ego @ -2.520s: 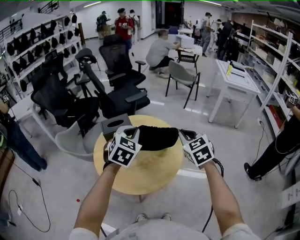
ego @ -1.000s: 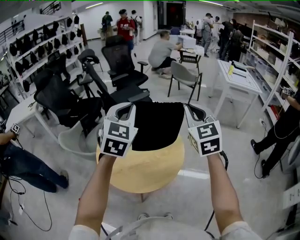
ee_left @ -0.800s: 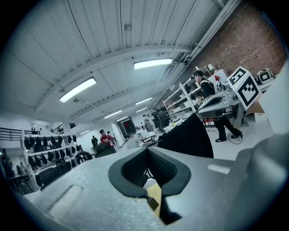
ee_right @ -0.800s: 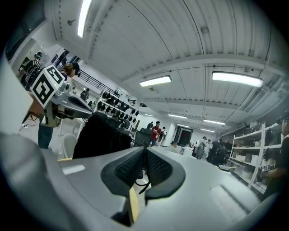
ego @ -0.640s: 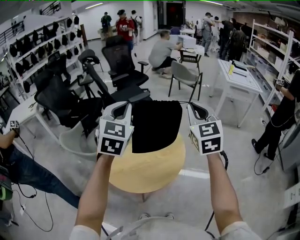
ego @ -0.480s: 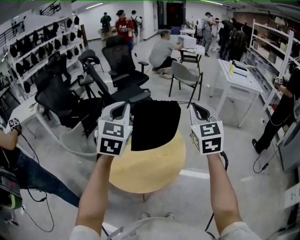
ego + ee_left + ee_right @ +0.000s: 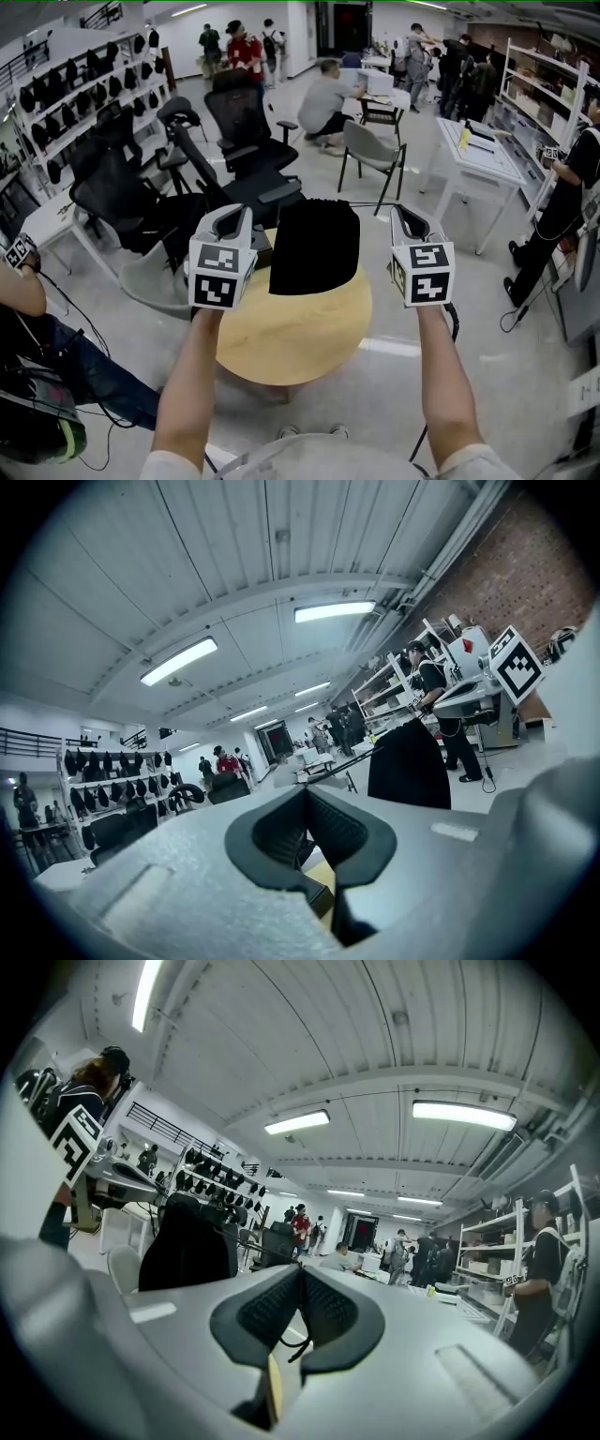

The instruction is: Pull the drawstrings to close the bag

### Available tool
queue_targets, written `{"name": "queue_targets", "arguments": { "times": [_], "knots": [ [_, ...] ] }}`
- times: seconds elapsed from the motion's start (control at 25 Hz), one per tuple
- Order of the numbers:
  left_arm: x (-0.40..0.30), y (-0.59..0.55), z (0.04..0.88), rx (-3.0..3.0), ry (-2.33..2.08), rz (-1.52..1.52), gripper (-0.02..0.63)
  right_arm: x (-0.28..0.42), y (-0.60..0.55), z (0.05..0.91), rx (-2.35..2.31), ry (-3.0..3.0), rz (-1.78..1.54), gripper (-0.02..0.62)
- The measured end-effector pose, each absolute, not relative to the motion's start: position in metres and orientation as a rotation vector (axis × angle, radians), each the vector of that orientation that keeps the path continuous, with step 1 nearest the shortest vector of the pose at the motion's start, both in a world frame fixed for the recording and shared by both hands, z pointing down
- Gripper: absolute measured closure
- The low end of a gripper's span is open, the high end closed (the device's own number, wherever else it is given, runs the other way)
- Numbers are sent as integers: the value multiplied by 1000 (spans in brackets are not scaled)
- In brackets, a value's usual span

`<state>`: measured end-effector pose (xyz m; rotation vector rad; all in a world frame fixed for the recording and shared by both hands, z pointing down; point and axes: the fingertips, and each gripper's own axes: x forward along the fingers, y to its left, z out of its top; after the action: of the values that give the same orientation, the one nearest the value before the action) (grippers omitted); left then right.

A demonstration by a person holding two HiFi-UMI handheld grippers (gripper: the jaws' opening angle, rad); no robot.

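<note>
A black drawstring bag (image 7: 314, 246) hangs in the air between my two grippers, above the round wooden table (image 7: 300, 333). My left gripper (image 7: 234, 214) is shut on the bag's left drawstring (image 7: 352, 766), which runs taut from its closed jaws to the bag (image 7: 408, 766). On the other side, my right gripper (image 7: 405, 216) is shut on the right drawstring (image 7: 375, 204), stretched level to the bag's gathered top. In the right gripper view a loose end of the cord (image 7: 298, 1349) dangles below the closed pads, and the bag (image 7: 187, 1246) hangs to the left.
A dark box (image 7: 260, 249) on the table shows behind the bag's left edge. Black office chairs (image 7: 234, 122), a grey chair (image 7: 370, 155) and a white table (image 7: 469, 150) stand beyond. People stand at both edges of the view and at the back.
The bag has been lifted off the table. Over the last second both grippers have moved apart sideways, and the bag's top has drawn in narrower.
</note>
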<state>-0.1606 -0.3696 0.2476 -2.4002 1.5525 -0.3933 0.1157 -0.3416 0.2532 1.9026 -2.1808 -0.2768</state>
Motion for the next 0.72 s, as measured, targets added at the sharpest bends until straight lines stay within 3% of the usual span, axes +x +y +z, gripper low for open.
{"name": "queue_targets", "arguments": {
  "times": [0.72],
  "knots": [
    [-185,-368,251,-2444,1682,-323,601,131,-336,248,1960,-2170,-254,581]
  ]
}}
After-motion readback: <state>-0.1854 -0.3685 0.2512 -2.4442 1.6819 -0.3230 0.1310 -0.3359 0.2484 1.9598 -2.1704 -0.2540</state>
